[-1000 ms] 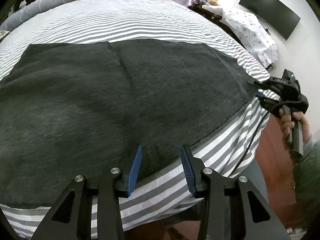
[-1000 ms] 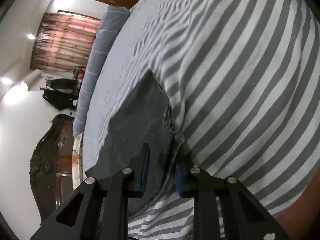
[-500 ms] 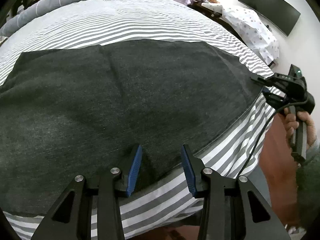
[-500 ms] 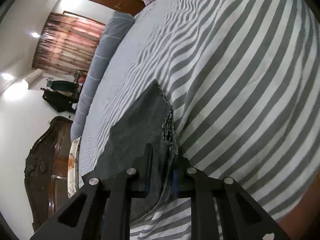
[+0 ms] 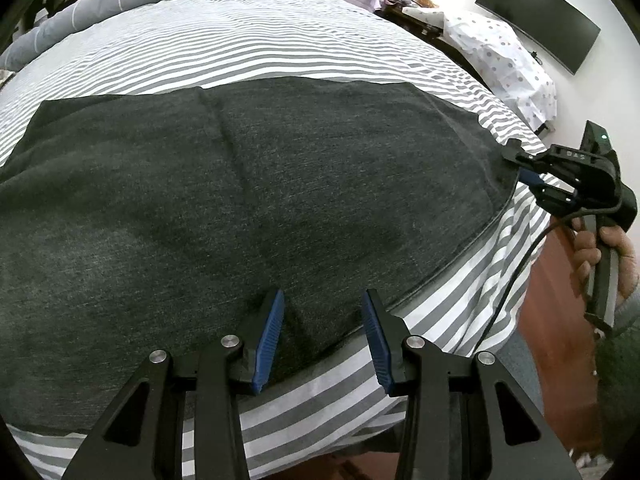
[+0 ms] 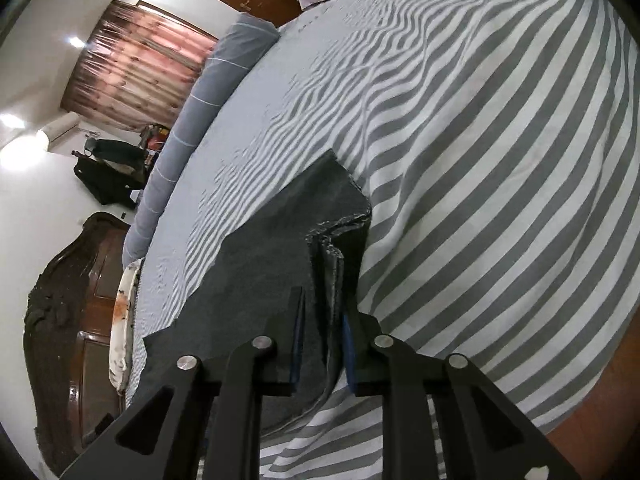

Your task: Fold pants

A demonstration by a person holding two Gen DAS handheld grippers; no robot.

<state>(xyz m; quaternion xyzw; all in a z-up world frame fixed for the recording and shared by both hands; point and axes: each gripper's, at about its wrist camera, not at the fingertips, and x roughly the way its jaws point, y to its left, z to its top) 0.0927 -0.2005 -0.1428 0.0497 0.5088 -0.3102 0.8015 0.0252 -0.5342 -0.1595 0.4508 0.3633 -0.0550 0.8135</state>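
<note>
Right gripper [image 6: 322,344], jaws just reopening slightly, pinches the dark grey knit pants [image 5: 248,208] corner; layers may slip. Left gripper [image 5: 323,338] hovers part-open, empty.

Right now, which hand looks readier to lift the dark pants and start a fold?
The right. Its gripper already has the layered end of the dark grey fabric pants between its jaws, which have just been opening slightly. The left gripper hovers with open jaws above the pants' near edge on the striped bedsheet, gripping nothing.
</note>
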